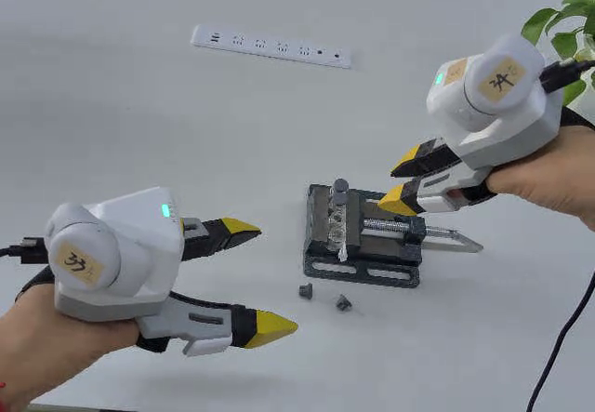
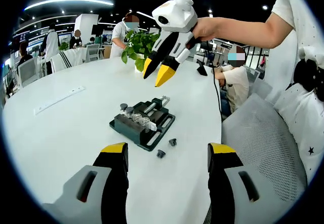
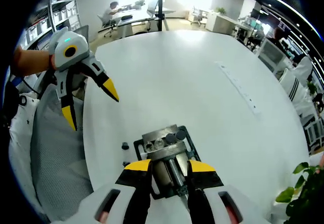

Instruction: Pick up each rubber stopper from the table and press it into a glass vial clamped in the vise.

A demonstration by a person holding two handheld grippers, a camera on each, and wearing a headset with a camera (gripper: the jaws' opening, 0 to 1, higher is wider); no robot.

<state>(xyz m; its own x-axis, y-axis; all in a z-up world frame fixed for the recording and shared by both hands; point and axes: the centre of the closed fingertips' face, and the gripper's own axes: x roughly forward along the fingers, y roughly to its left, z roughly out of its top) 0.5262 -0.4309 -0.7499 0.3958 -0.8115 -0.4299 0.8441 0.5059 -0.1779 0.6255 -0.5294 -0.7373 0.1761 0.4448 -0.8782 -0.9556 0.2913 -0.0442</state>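
Grey rubber stoppers: two lie loose on the desk, just in front of the vise.
Glass vials: upright in a row, clamped in the vise; the far one is capped.
Left tongs: spread wide, empty, near the stoppers.
Right tongs: apart, empty, above the vise.

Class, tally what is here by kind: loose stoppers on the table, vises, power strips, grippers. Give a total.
Loose stoppers: 2
Vise: 1
Power strip: 1
Grippers, left gripper and right gripper: 2
Total: 6
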